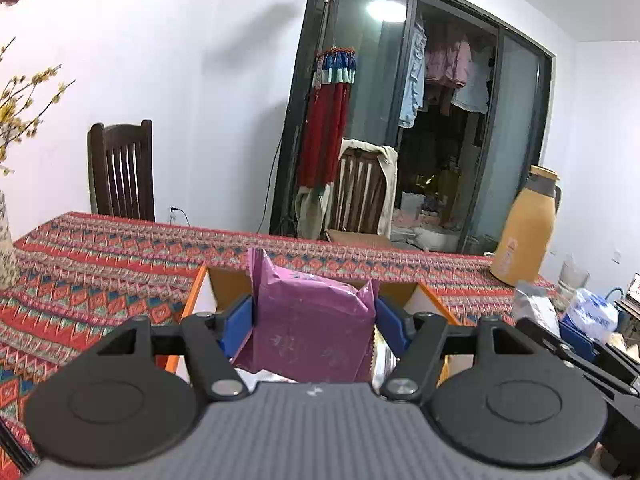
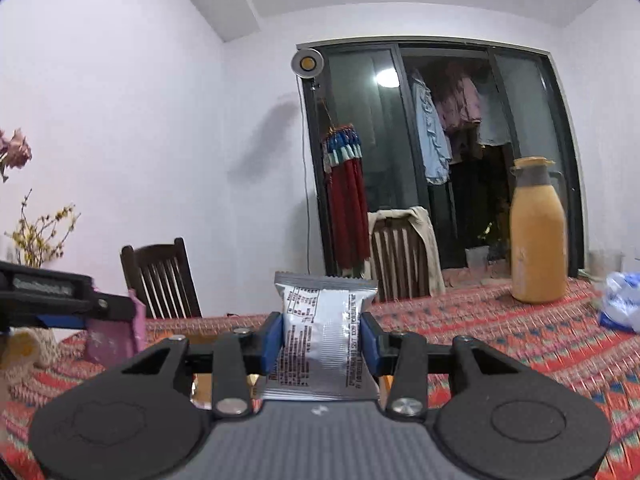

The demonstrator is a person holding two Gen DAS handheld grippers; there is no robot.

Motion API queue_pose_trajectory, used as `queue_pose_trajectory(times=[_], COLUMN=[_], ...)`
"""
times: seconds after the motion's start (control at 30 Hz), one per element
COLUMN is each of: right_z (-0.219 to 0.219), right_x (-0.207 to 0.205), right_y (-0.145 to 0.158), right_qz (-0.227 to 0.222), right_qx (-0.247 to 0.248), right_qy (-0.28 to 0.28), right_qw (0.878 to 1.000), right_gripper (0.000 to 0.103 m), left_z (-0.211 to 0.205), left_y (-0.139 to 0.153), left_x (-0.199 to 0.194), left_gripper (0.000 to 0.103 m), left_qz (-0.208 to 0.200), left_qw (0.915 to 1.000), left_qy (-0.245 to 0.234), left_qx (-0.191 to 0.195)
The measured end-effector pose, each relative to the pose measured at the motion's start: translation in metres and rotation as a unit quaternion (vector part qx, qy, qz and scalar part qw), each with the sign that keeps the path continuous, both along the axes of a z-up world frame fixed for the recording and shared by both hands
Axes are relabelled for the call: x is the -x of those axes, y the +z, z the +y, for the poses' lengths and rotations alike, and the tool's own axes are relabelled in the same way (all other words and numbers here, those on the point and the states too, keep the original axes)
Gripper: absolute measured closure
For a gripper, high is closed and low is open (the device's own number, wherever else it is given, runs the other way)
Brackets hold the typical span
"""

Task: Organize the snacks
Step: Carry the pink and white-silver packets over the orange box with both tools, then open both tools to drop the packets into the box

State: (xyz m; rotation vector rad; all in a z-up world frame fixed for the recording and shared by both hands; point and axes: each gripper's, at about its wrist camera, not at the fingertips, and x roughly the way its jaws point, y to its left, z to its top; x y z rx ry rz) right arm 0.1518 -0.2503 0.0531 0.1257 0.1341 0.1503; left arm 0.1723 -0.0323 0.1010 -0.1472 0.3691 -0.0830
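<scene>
My left gripper (image 1: 314,320) is shut on a pink snack packet (image 1: 312,320) and holds it upright over an open cardboard box with orange edges (image 1: 196,292). A silver packet edge (image 1: 382,356) shows inside the box. My right gripper (image 2: 322,340) is shut on a silver snack packet (image 2: 324,340) with printed text, held above the table. In the right wrist view the left gripper and its pink packet (image 2: 112,340) are at the left. In the left wrist view the right gripper's blue finger (image 1: 576,336) shows at the right edge.
The table has a red patterned cloth (image 1: 100,272). A tan thermos jug (image 2: 538,236) stands at the back right, with a blue-and-white plastic bag (image 2: 620,304) beside it. A vase with yellow flowers (image 2: 40,240) is at the left. Two wooden chairs (image 2: 160,276) stand behind the table.
</scene>
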Motion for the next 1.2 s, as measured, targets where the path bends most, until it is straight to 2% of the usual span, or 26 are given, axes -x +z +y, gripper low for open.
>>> queue_pose_trajectory(times=[0.13, 0.27, 0.33, 0.4, 0.5, 0.63, 0.67, 0.7, 0.73, 0.77, 0.83, 1.2], right_z=[0.010, 0.022, 0.022, 0.024, 0.025, 0.027, 0.027, 0.025, 0.024, 0.023, 0.022, 0.016], right_x=[-0.040, -0.081, -0.098, -0.110, -0.120, -0.117, -0.117, -0.116, -0.116, -0.115, -0.112, -0.105], right_y=[0.014, 0.002, -0.015, -0.028, -0.038, -0.039, -0.039, -0.040, -0.040, -0.041, -0.039, -0.040], right_qz=[-0.002, 0.007, 0.024, 0.052, 0.075, 0.073, 0.074, 0.075, 0.076, 0.075, 0.069, 0.065], right_qx=[0.015, 0.044, 0.036, 0.049, 0.047, 0.048, 0.047, 0.046, 0.044, 0.041, 0.037, 0.017], right_qy=[0.010, 0.012, 0.018, 0.015, 0.018, 0.016, 0.012, 0.009, 0.004, 0.000, -0.007, -0.016], right_qw=[1.000, 0.999, 0.999, 0.997, 0.996, 0.996, 0.996, 0.996, 0.996, 0.996, 0.997, 0.998], right_gripper=[0.063, 0.063, 0.063, 0.063, 0.063, 0.061, 0.056, 0.050, 0.033, 0.016, 0.001, 0.000], left_z=[-0.007, -0.006, -0.007, -0.009, -0.011, -0.008, -0.006, -0.005, -0.003, -0.003, -0.001, 0.005], left_y=[0.004, -0.019, -0.034, -0.041, -0.047, -0.052, -0.052, -0.052, -0.051, -0.049, -0.046, -0.047], left_x=[-0.028, -0.055, -0.066, -0.074, -0.078, -0.078, -0.076, -0.072, -0.069, -0.064, -0.058, -0.058], left_gripper=[0.035, 0.036, 0.036, 0.036, 0.036, 0.033, 0.028, 0.018, 0.007, 0.000, 0.000, 0.000], left_qz=[-0.007, -0.015, -0.007, 0.004, 0.012, 0.008, 0.001, -0.007, -0.017, -0.026, -0.040, -0.022], left_qw=[0.9997, 0.9982, 0.9987, 0.9994, 0.9995, 0.9995, 0.9995, 0.9992, 0.9989, 0.9984, 0.9971, 0.9965], left_qy=[0.024, 0.057, 0.049, 0.034, 0.028, 0.031, 0.032, 0.036, 0.042, 0.048, 0.059, 0.073], left_qx=[0.001, 0.013, 0.006, 0.000, -0.008, -0.002, 0.008, 0.012, 0.015, 0.017, 0.026, 0.036])
